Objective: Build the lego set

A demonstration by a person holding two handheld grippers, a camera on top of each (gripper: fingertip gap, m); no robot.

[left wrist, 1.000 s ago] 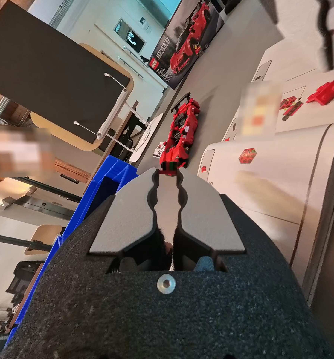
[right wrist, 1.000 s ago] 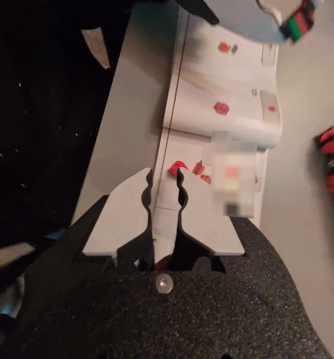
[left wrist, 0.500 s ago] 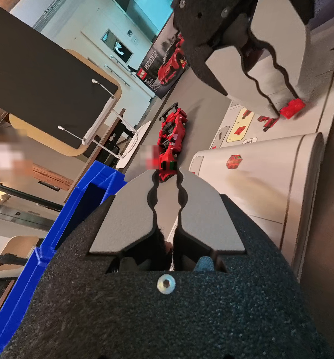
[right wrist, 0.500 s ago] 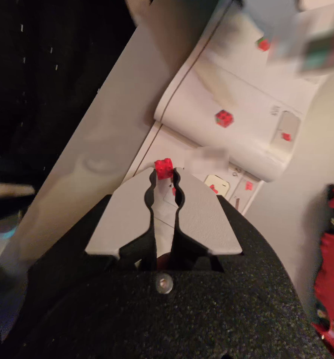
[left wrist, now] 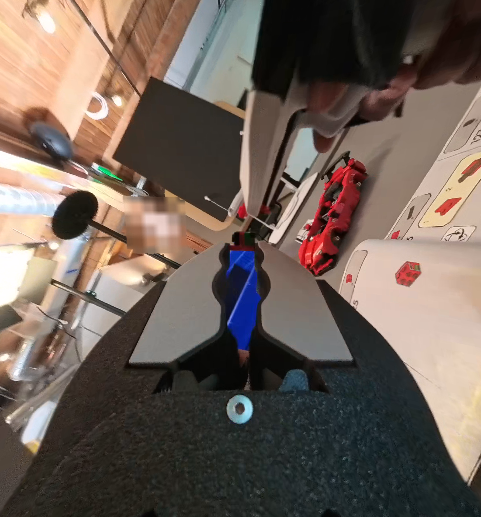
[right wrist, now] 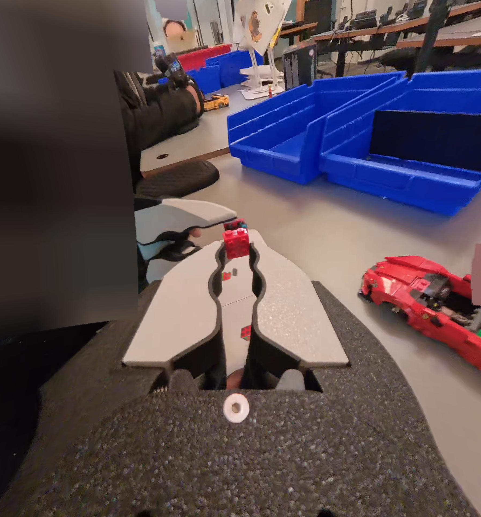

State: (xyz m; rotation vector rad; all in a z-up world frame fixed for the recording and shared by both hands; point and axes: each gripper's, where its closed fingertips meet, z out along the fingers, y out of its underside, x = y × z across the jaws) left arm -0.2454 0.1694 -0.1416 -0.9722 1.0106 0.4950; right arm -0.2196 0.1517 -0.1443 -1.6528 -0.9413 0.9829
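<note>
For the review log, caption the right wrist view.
Right gripper pinches a red brick near the left gripper's small piece.

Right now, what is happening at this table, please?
A person is building a lego set with two handheld grippers. The right gripper holds a red brick in its jaws. The left gripper holds a small red, green and black assembly. The two pieces are raised close together above the instruction booklet. A partly built red car lies on the grey table, with blue bins behind.
</note>
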